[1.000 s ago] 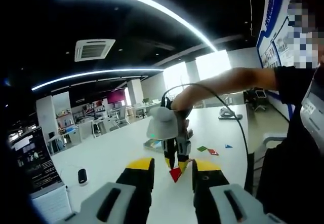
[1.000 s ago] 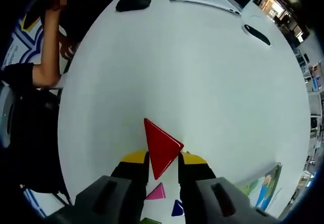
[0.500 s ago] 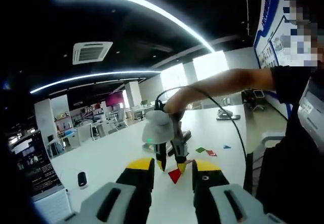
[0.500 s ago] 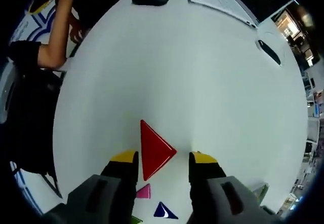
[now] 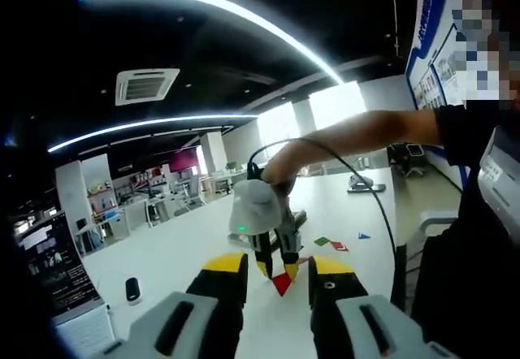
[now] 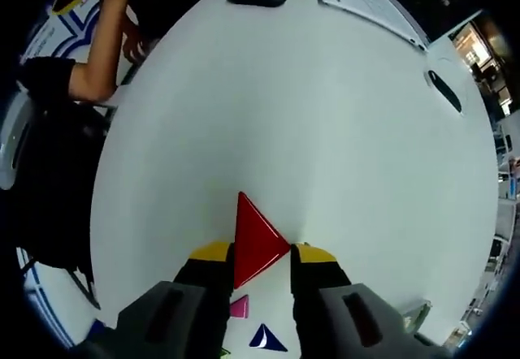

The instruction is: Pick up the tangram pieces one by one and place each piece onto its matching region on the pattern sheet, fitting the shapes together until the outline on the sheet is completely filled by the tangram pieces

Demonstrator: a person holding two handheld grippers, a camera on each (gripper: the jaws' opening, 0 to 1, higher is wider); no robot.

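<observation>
One red triangle (image 6: 256,241) pinched in right tool (image 6: 258,255), left tool (image 5: 276,268) agape (no legible writing)

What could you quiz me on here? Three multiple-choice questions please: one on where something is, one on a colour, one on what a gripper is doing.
1. Where is the flat red triangle piece?
A. between the right gripper's jaws
B. on the pattern sheet
C. beside the black mouse

2. What colour is the small piece lying below the red triangle in the right gripper view?
A. yellow
B. pink
C. white

3. What state is the right gripper in?
A. wide open, holding nothing
B. shut on the red triangle
C. lying on the table

Answers: 1 A, the yellow-tipped jaws flank it on both sides. 2 B, it reads pink against the white table. 3 B, both jaw tips press against the triangle's edges.
</observation>
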